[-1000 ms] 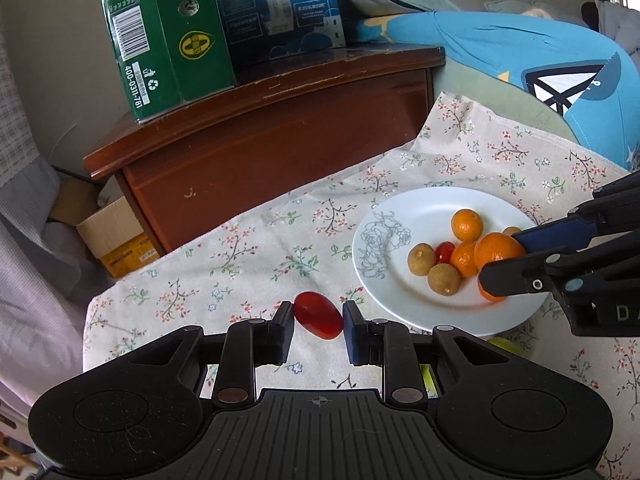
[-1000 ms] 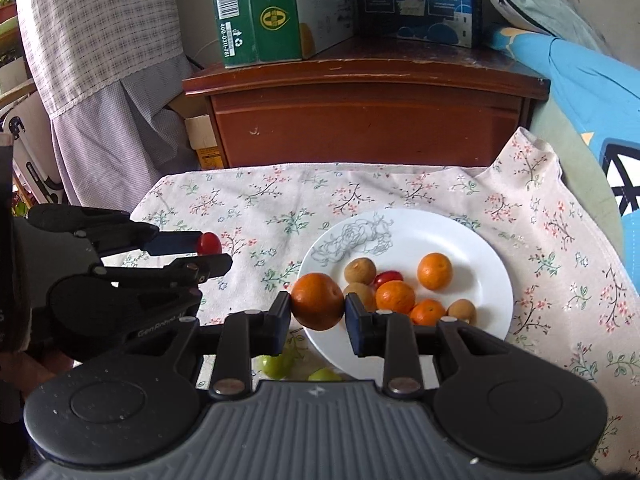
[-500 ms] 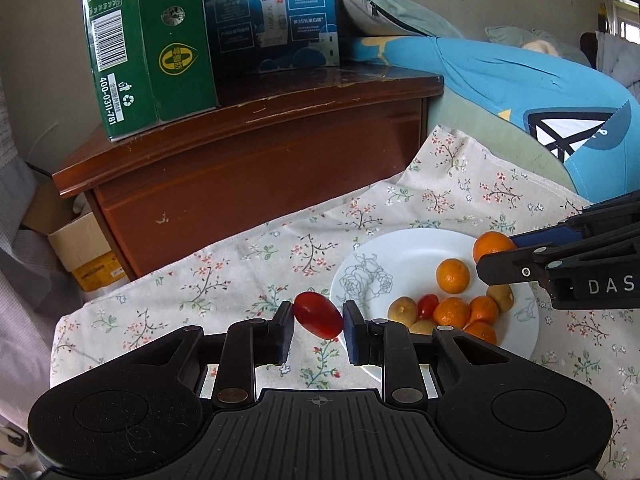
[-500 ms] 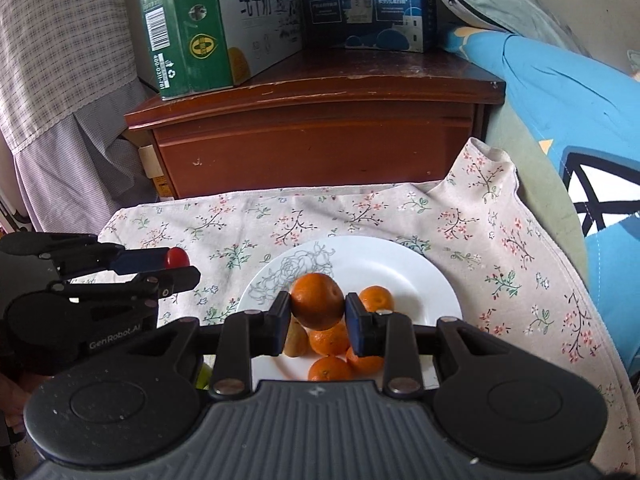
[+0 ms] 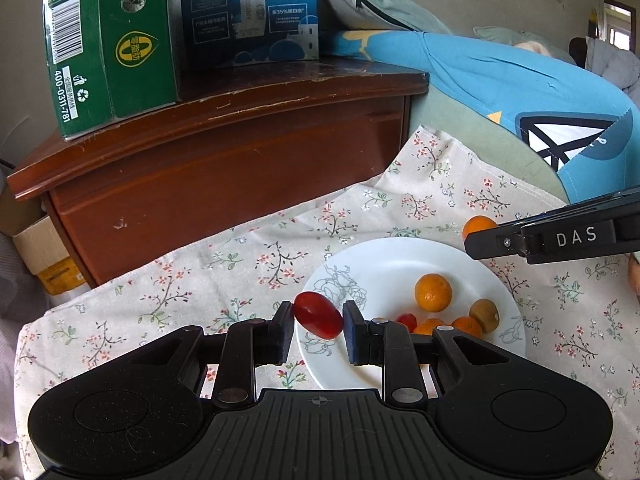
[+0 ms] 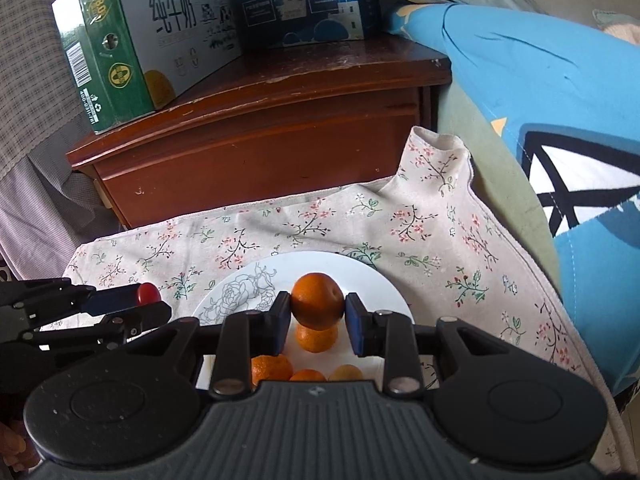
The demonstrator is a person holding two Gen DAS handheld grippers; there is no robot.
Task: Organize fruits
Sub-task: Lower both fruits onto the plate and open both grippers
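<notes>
Floral cloth carries the white plate. Over the plate's near rim, the left hand-held gripper pinches a red cherry tomato; above its middle, the right hand-held gripper clamps an orange.

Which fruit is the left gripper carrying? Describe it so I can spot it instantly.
Find the white plate on the floral tablecloth. Over its near-left rim, the left gripper pinches a cherry tomato: glossy, red and oval, unlike the round orange tangerines on the plate.
</notes>
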